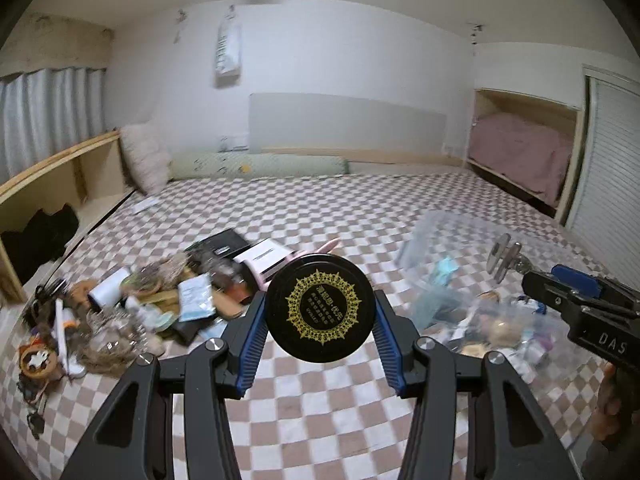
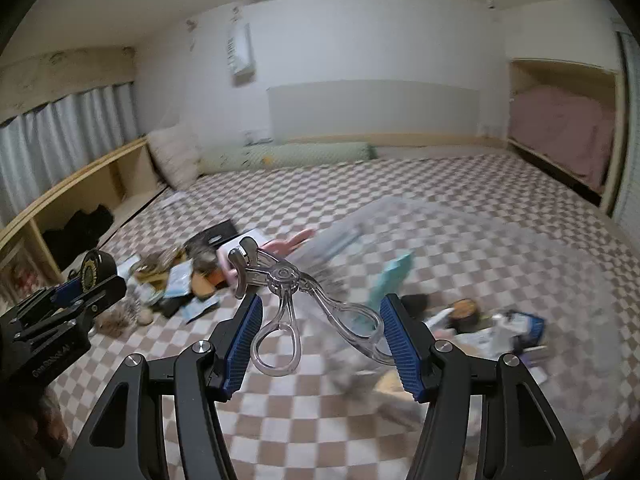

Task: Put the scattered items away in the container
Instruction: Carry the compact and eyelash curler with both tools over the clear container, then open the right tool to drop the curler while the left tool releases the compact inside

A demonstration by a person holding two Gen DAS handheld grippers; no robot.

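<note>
Because both views smear with motion, the clear container [image 1: 480, 300] at 3 o'clock of the left wrist view is hard to read: its walls blur into the checkered bed [image 1: 320, 208], and the bits inside cannot be told apart. Across the bed at 9 o'clock lies the heap of scattered items [image 1: 132, 304], also soft-edged. Behind, a green bolster [image 1: 260, 166] and a pale pillow [image 1: 144, 160] lie against a white wall, with a wooden shelf [image 1: 60, 184] along 9 o'clock. Left claw [image 1: 320, 320] is closed partway on a black round tin [image 1: 320, 312] with a gold emblem, held above the bed. Right claw [image 2: 320, 340] pinches the loop handles of a clear eyelash curler [image 2: 288, 300], its head pointing toward 11 o'clock.
</note>
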